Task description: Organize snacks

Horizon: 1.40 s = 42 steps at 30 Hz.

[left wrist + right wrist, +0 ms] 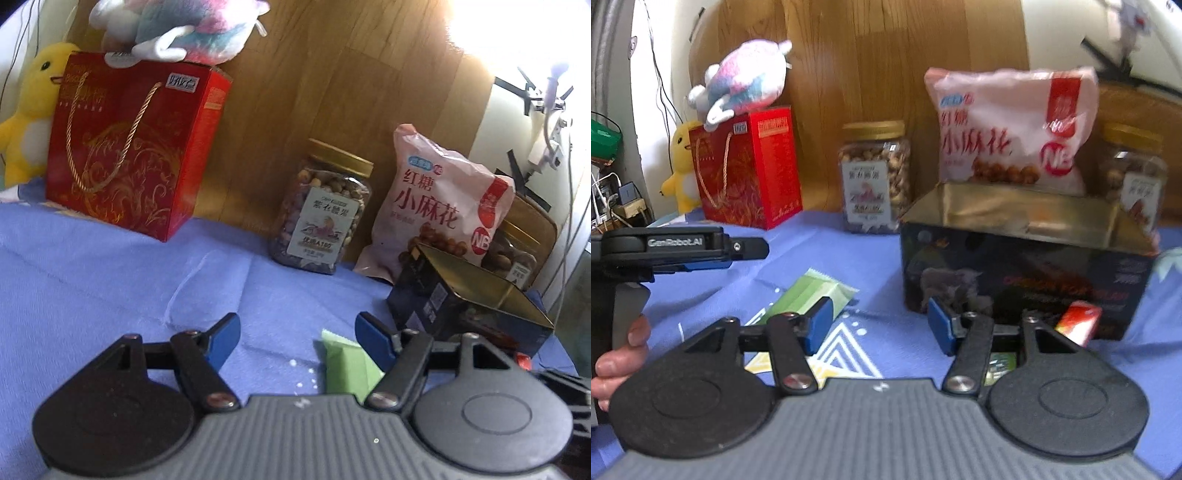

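Left gripper (297, 332): jaws parted, nothing between the pads. Right gripper (879, 323): jaws parted at a middling gap, nothing pressed between the pads. No earlier picture, so nothing on jaw motion.

Landmark: open dark tin (1019, 273), gold-lined, lid off, seemingly empty.

Green snack packet (812, 295) flat on the cloth, left of the tin and apart from it; in the left wrist view the same green snack packet sits just inside the right-hand blue pad. Red-and-white packet (1078, 321) against the tin's front wall, partly hidden by the right gripper's linkage. A further greenish item below that linkage, too hidden to name.

Handling, judged: green packet likely light, thin foil or plastic film, slippery, contents probably crushable. Best taken across the narrow width near mid-length, pads flat on the long edges; crimped ends likely to fold and slip. Gentle closing advised.

Behind the tin: pink snack bag (1012, 129) leaning on the wood panel (871, 66); nut jar (875, 177) to the tin's left rear, a second jar to its right rear. Farther left of the tin: red gift box (750, 173) with a plush toy (746, 77) on top.

Surface: blue cloth (92, 266), creased, soft; some crumbs near the green packet. Room: bright glare at upper right in the left wrist view; cables and clutter at far left.
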Available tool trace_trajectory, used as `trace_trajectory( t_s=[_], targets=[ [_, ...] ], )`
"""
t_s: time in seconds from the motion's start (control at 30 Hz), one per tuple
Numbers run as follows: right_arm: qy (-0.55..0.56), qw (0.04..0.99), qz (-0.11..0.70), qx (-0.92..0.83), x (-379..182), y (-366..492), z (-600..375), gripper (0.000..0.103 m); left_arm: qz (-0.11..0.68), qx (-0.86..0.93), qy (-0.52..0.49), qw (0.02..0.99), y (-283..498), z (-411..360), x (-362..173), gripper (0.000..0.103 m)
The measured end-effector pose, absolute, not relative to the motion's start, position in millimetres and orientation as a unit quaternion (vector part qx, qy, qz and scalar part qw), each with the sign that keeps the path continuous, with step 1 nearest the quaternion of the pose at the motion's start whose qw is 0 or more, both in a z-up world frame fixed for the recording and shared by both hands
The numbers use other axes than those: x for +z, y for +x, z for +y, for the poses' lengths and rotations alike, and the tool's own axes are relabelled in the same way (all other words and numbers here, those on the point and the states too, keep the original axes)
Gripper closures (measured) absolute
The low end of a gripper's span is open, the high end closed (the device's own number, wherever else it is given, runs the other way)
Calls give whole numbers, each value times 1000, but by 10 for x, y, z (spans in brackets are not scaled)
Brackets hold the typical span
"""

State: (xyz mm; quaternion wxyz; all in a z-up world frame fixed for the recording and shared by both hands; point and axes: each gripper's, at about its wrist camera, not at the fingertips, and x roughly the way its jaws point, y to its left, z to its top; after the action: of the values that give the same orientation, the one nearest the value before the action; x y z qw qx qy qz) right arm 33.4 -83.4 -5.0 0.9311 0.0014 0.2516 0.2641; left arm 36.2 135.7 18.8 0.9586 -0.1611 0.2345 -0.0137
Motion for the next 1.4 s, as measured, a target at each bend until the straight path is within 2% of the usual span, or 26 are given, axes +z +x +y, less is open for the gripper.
trace_trajectory(
  t_s=[0.17, 0.3, 0.43, 0.5, 0.53, 0.6, 0.67, 0.93, 1.03, 1.17, 1.27, 1.4],
  targets=[
    [12, 904, 297, 307, -96, 495, -612, 41, 232, -16, -165, 959, 346, 1354, 212, 32],
    [-34, 890, 311, 331, -156, 535, -264, 18, 229, -13, -178, 957, 337, 1415, 227, 32],
    [-53, 879, 332, 338, -232, 617, -12, 17, 225, -8, -184, 957, 329, 1457, 240, 32],
    [-74, 884, 322, 330, -256, 623, 63, 20, 227, -9, -185, 956, 337, 1460, 234, 32],
    [-84, 886, 316, 329, -257, 603, 81, 25, 229, -10, -184, 956, 344, 1455, 231, 32],
    [-88, 886, 309, 334, -250, 551, 33, 43, 234, -15, -182, 955, 355, 1439, 224, 31],
    [-88, 882, 312, 341, -227, 517, -53, 45, 237, -20, -178, 955, 362, 1418, 219, 31],
    [-168, 811, 281, 484, -166, -133, -755, 44, 251, -85, -180, 947, 361, 1324, 189, 28],
    [-217, 833, 242, 448, -162, -382, -1056, 34, 260, -114, -154, 947, 358, 1179, 174, 28],
    [-200, 881, 240, 356, -153, -488, -1319, 32, 272, -135, -123, 945, 352, 1027, 138, 28],
    [-164, 889, 243, 351, -143, -570, -1447, 32, 283, -139, -135, 939, 318, 1042, 146, 28],
    [-168, 885, 239, 362, -171, -649, -1434, 32, 286, -149, -164, 932, 97, 1104, 213, 28]
  ],
)
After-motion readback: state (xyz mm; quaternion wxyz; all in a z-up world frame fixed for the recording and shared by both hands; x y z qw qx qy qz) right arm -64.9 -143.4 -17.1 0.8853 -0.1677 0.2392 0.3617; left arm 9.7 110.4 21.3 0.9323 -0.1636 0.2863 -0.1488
